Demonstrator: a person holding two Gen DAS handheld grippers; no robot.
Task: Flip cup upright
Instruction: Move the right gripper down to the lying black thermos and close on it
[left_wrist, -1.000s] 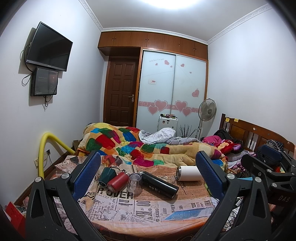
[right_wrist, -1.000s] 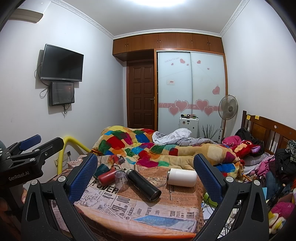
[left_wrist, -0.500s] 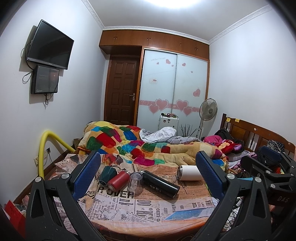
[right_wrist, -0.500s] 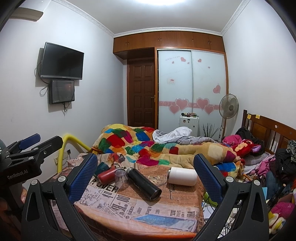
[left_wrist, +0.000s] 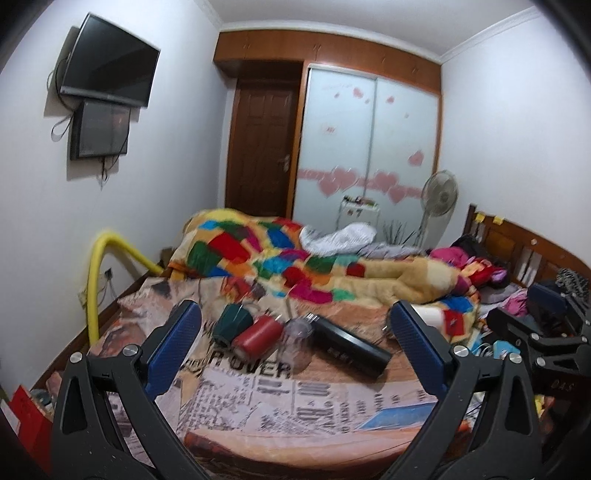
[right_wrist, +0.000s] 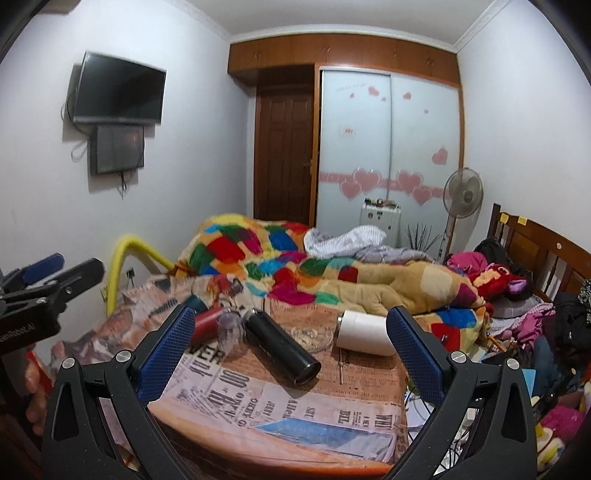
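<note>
Nothing is flipped yet. Both your grippers are off the table w/ jaws wide apart and nothing in them.

Going left to right on the newspaper-print cloth (left_wrist: 280, 402): first the green cup (left_wrist: 232, 322), on its side. Touching it is the red cup (left_wrist: 258, 334), on its side too. Just beside that is a clear glass cup (left_wrist: 295, 341) — it looks like it's standing, maybe mouth down, but the left view is blurry so I can't be sure. Next is the long black bottle (left_wrist: 349, 345), lying slanted across the middle. Far right is the white cup (right_wrist: 365, 332), on its side, right by the blanket (right_wrist: 332, 273).

The task says one cup, and the pics don't tell which. All of the job is left: reach in, grab, turn it up, set it down.

Your left gripper (left_wrist: 295, 345) points at the red and clear cups. Your right gripper (right_wrist: 291, 349) points at the black bottle, w/ the white cup near its right finger.

What gets in the way: green, red and clear cups are packed tight, so grabbing one may bump the rest. The black bottle can roll — so can the white cup. There's also a small glass dish (right_wrist: 310, 338) between the bottle and the white cup. The bed cloth is soft, so a stood-up cup may wobble.
</note>
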